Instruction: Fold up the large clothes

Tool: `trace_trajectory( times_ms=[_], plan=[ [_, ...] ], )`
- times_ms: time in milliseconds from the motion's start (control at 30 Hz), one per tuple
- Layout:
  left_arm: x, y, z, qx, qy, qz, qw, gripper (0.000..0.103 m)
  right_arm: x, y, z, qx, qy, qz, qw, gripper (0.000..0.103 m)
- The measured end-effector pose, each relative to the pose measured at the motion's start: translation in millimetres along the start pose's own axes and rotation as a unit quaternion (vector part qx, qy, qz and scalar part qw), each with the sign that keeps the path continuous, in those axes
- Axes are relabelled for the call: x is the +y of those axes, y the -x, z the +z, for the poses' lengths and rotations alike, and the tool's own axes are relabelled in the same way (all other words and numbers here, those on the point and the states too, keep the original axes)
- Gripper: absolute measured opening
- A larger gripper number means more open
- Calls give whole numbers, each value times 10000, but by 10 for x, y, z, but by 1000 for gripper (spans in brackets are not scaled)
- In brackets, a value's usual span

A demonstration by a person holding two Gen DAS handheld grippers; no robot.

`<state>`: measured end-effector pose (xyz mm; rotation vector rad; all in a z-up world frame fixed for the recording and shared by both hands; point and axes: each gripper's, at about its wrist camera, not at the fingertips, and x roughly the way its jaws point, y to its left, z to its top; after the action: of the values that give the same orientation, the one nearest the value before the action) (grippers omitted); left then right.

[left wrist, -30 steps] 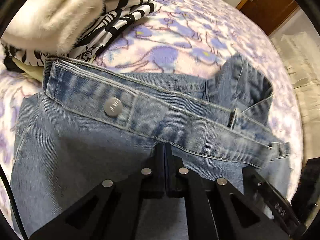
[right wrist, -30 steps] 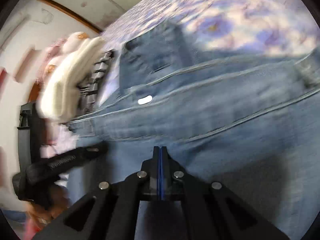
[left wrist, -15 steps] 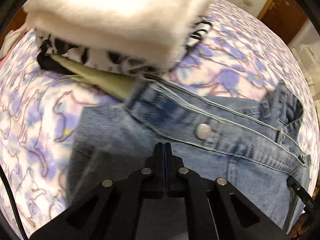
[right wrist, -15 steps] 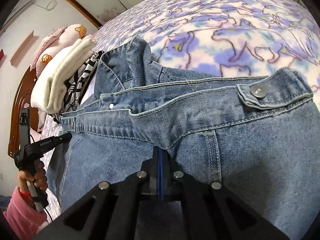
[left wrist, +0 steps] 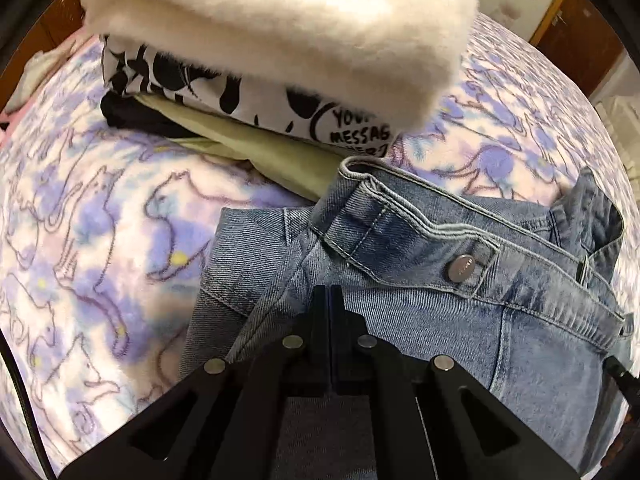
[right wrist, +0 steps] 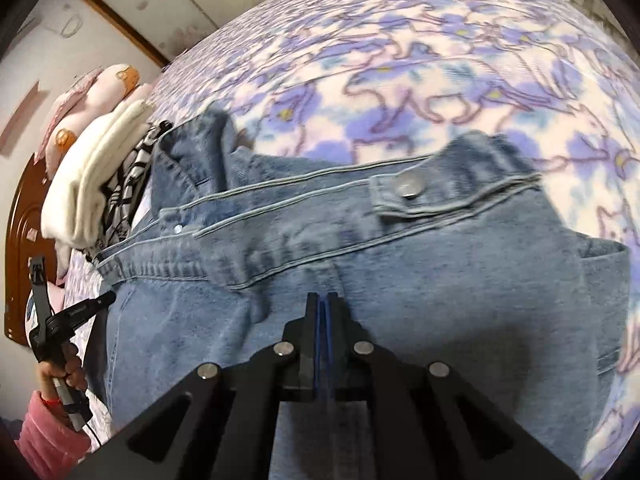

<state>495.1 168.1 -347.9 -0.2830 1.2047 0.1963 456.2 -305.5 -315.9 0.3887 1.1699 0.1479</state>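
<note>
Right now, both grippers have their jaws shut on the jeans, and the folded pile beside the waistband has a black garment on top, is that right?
Not quite: the top of the pile is a fluffy cream garment, as the left wrist view shows. Both grippers, left gripper and right gripper, are indeed shut on the jeans.

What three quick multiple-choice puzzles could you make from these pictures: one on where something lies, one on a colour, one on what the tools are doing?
1. Where is the cream fleece?
A. top of the folded pile
B. under the jeans
C. on the floor

2. What colour are the jeans?
A. black
B. light blue
C. red

3. How is the left gripper?
A. wide open
B. shut on denim
C. holding a pillow

Answers: A, it tops the black-and-white garment; B, faded blue denim; B, its fingers pinch the fabric together.
</note>
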Motion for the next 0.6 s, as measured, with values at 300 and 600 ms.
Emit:
trace_trajectory(
  times_ms=[300,600],
  plan=[
    [-420,-95,76,-26,-480,528,9974,1,-350,448,81,-577,-188,-904,9941,32],
    [-370,-75,102,32,-265,445,9987,1,-606,378,182,-371,-164,-1406,9892,62]
  ],
)
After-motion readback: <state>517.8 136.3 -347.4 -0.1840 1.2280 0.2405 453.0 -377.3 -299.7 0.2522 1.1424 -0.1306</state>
